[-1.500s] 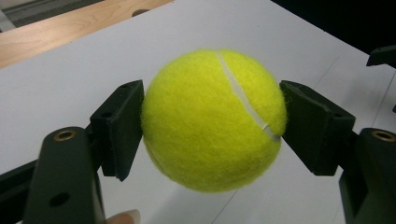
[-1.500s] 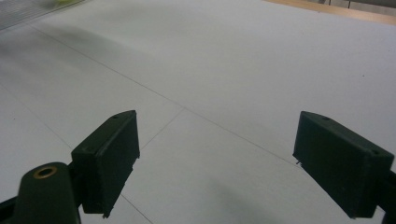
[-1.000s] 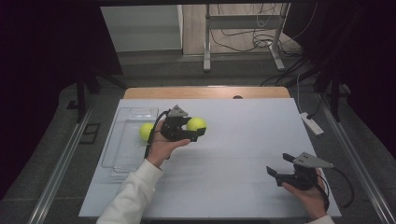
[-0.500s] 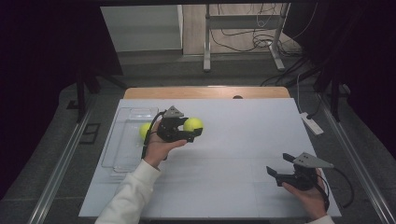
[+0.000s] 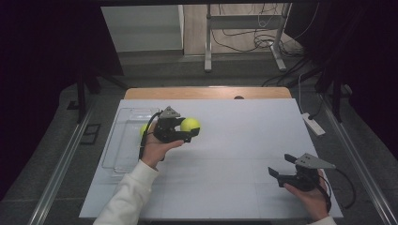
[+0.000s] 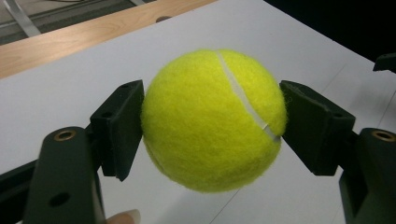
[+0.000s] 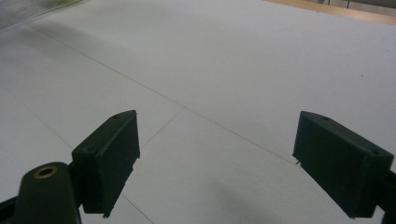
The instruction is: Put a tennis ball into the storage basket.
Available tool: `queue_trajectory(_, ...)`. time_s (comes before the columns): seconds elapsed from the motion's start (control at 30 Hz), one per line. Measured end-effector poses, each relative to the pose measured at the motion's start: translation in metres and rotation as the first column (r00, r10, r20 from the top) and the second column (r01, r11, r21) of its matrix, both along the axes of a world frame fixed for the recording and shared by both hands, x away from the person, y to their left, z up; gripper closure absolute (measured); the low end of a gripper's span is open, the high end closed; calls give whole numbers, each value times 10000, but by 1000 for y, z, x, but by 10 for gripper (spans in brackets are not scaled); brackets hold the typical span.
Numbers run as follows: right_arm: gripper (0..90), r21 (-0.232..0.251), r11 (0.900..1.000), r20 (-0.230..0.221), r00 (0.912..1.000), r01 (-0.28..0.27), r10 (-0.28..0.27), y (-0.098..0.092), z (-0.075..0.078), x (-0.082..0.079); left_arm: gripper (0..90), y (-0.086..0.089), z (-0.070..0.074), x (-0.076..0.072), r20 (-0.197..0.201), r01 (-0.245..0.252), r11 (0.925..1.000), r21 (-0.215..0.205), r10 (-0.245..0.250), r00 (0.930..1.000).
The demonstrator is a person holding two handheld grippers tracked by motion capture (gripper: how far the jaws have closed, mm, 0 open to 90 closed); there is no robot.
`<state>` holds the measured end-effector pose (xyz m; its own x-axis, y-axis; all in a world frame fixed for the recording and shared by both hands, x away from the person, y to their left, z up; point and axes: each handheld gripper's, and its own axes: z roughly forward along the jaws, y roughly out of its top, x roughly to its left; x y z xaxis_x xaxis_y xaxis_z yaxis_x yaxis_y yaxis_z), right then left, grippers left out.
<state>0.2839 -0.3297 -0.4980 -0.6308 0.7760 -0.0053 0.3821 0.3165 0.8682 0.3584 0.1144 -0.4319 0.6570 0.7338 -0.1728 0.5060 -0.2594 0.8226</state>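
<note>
The left gripper (image 5: 187,133) is pinching a ball (image 5: 190,124), its jaws pressing on the two opposite sides and holding it above the surface (image 5: 244,140), just right of a tray (image 5: 123,123). In the left gripper view the ball (image 6: 214,119) is showing a fuzzy, felt-like yellow-green nap, round, with one white curved seam running across its upper right; no brand or writing is reading on the part facing the camera. The pads (image 6: 119,126) touching it are flat black blocks, matte, with small holes.

A second yellow-green ball (image 5: 143,130) is lying in the tray, half hidden behind the left gripper. That makes two balls. The tray is clear plastic, rectangular with rounded corners, lying at the left side of the surface.

The right gripper (image 5: 277,172) is hovering near the front right corner, well apart from the balls, its jaws spread wide with nothing between them; in the right gripper view its pads (image 7: 109,158) are framing bare surface. The surface is a smooth white sheet with faint thin lines, and a strip of light wood is showing along its far edge.
</note>
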Motion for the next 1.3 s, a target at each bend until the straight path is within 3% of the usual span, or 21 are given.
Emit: queue_trajectory(1.3,151,-9,10000,-6,10000,-34,34,1,-1,1,271,34,12,-10,349,-575,9980,-274,584,9977)
